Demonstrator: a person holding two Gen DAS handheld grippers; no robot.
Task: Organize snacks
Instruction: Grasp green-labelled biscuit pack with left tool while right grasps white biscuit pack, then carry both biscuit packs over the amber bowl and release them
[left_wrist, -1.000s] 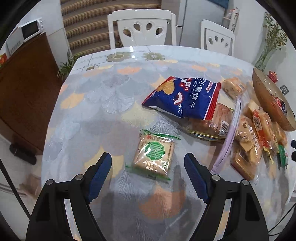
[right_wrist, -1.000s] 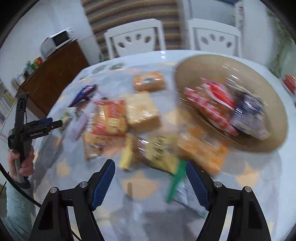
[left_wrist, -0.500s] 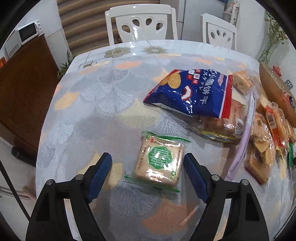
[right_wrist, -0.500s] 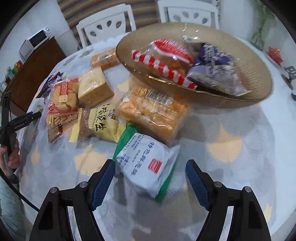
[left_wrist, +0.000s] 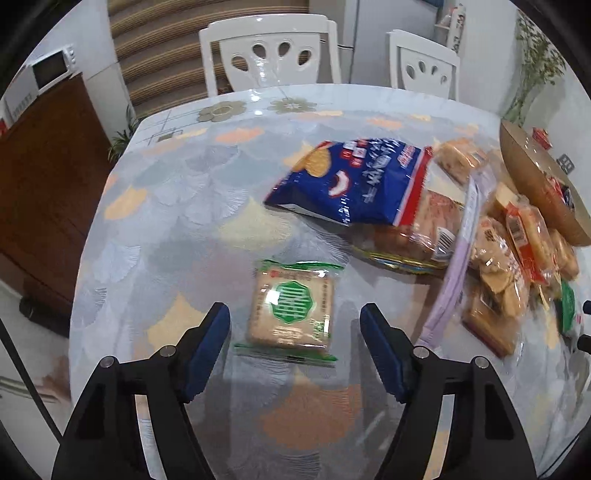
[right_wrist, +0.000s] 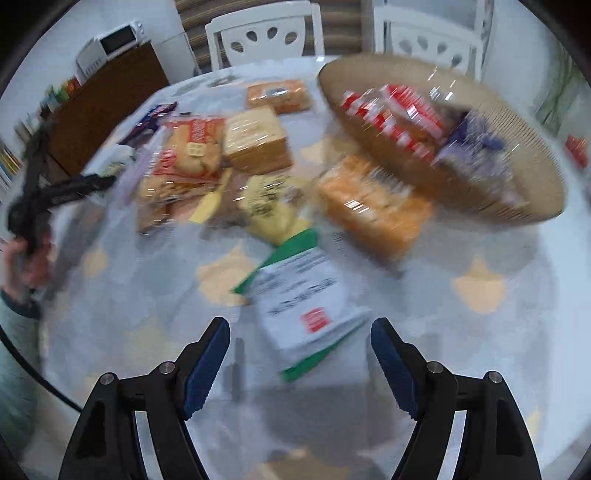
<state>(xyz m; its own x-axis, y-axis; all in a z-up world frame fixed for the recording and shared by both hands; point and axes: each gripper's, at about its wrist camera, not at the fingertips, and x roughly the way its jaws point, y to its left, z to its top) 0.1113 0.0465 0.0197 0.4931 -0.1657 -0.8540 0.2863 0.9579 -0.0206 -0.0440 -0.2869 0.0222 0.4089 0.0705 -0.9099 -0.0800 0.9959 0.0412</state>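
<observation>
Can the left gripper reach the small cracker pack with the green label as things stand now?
Probably yes. The cracker pack lies alone on the table, nothing on it, between the left gripper fingers, whose jaws are closing without pressing it yet.

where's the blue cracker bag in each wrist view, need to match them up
Left wrist: blue cracker bag, centre-right, on top of the snack pile.
Right wrist: only a blurred dark-blue sliver at upper left, behind the pile.
Shared landmark: the tan woven basket.

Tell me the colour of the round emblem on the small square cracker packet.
Green with white stripes, on the small square clear-wrapped cracker packet; clearest in the left wrist view.
</observation>
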